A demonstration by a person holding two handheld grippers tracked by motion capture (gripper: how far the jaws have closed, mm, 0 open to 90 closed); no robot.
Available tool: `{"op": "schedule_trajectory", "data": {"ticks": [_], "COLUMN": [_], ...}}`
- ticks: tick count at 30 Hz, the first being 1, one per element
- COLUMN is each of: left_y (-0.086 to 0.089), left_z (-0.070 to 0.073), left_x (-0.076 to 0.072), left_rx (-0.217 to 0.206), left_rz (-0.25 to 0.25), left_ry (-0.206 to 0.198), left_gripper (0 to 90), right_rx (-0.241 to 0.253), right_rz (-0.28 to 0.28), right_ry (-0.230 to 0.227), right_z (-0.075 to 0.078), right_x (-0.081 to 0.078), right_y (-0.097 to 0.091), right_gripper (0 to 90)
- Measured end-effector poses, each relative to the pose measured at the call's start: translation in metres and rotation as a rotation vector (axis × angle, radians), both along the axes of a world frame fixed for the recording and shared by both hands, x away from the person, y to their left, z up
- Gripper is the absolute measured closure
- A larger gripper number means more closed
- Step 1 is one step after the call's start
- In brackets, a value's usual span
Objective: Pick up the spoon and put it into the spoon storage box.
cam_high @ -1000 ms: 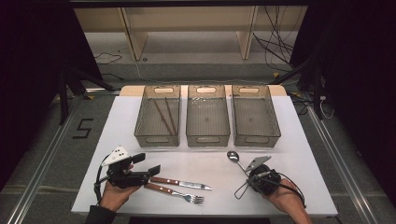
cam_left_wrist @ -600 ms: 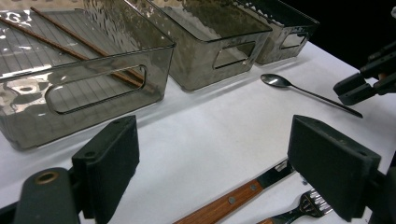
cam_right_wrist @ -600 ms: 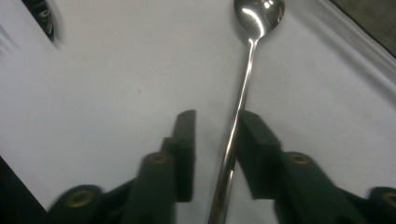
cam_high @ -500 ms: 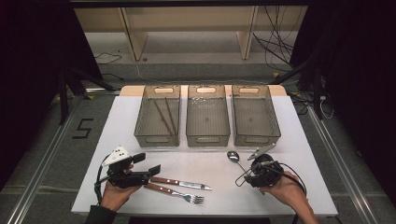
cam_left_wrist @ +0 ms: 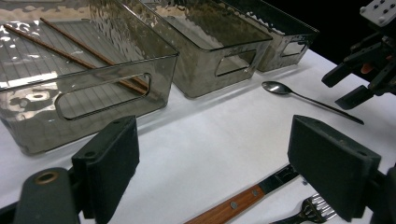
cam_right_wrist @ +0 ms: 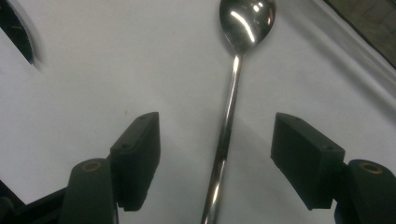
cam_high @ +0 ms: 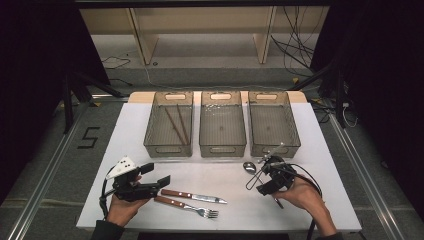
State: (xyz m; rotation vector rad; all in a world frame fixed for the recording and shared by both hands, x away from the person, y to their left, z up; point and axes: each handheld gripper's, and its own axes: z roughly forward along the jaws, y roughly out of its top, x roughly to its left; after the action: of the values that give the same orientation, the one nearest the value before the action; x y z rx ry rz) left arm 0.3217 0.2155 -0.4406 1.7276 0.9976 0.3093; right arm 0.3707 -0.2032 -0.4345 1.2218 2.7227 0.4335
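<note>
Table: white top, carrying everything; the person's hands come in over its near edge.
Left bin: smoky clear plastic, at the far edge toward the left corner; two brown chopsticks lie slanted on its floor.
Middle bin: same make, just beside the left bin, at the middle of the far edge.
Right bin: same make, just beside the middle bin, at the far edge toward the right.
Left gripper: held in the left hand near the near-left corner, lying about level and pointing right along the table; jaws stand wide apart with nothing between the pads. In the left gripper view they frame bare table with the knife handle below.
Right gripper: held in the right hand toward the near-right part of the table, in front of the right bin; its jaws have just been opening and stand wide, one on each side of the spoon's handle, pads clear of it.
Spoon: all metal, lying flat on the table in front of the gap between middle and right bins, bowl toward the bins, handle running back between the right gripper's jaws.
Knife: wooden handle, flat near the middle of the near edge, blade pointing right.
Fork: wooden handle, just beside the knife on its near side, tines pointing right.
</note>
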Motion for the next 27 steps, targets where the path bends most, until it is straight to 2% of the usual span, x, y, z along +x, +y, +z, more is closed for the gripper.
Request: {"op": "schedule_trajectory", "data": {"ticks": [9, 16, 20, 27], "left_y": [-0.001, -0.001, 0.000, -0.001], "left_z": [0.000, 0.000, -0.001, -0.001], "left_x": [0.000, 0.000, 0.000, 0.000], "left_rx": [-0.001, -0.002, 0.001, 0.003], "left_rz": [0.000, 0.000, 0.000, -0.004], "left_ry": [-0.002, -0.002, 0.000, -0.001], "left_gripper": [16.0, 16.0, 16.0, 16.0], "right_rx": [-0.073, -0.106, -0.126, -0.123], "right_rz": [-0.021, -0.007, 0.000, 0.019], "right_ry": [0.044, 0.071, 0.086, 0.108], "right_z": [-0.009, -0.016, -0.019, -0.019], "right_x": [0.009, 0.012, 0.014, 0.015], "right_y": [0.001, 0.003, 0.006, 0.008], "right_gripper": [48.8, 61.5, 65.4, 71.9]}}
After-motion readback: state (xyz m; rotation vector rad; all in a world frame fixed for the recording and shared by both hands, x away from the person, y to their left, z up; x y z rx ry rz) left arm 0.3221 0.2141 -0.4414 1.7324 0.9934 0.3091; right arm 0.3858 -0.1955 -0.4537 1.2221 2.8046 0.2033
